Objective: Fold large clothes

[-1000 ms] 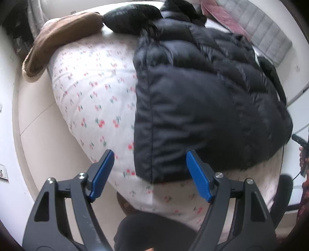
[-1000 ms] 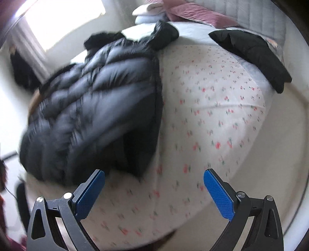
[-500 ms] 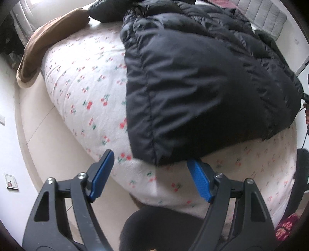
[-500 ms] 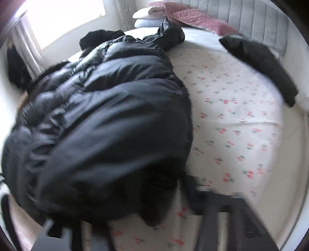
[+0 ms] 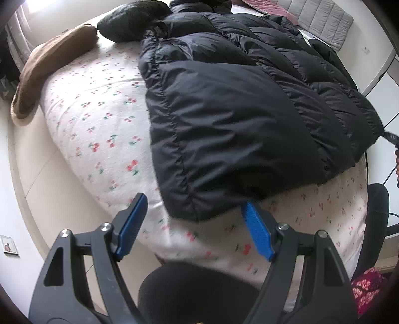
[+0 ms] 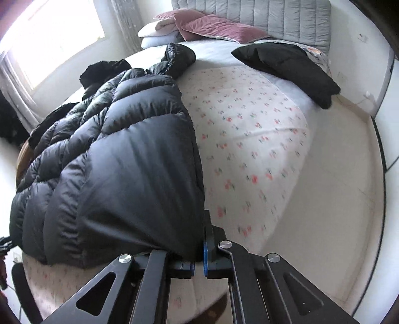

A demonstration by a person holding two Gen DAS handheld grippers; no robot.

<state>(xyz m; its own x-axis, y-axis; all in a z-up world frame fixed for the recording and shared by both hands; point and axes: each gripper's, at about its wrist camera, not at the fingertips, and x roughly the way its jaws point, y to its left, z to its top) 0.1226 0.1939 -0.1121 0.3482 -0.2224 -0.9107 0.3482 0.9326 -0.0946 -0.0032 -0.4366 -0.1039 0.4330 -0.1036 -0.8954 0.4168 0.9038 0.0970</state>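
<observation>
A large black puffer jacket point(image 5: 237, 119) lies on a bed with a white cherry-print sheet point(image 5: 99, 124). My left gripper point(image 5: 194, 224) is open, its blue pads on either side of the jacket's near hem corner, not touching it. In the right wrist view the jacket point(image 6: 119, 162) fills the left half. My right gripper point(image 6: 198, 259) is shut on the jacket's near hem corner, with the cloth bulging over its jaws.
A brown garment point(image 5: 49, 72) lies at the bed's far left edge. Another black garment point(image 6: 286, 67) lies near the grey headboard point(image 6: 261, 17) with pink pillows point(image 6: 217, 30). A black chair point(image 5: 374, 219) stands at the right. Pale floor point(image 6: 324, 211) surrounds the bed.
My right gripper moved in to the jacket's hem corner and shut on it. My left gripper moved closer to the other hem corner and stayed open.
</observation>
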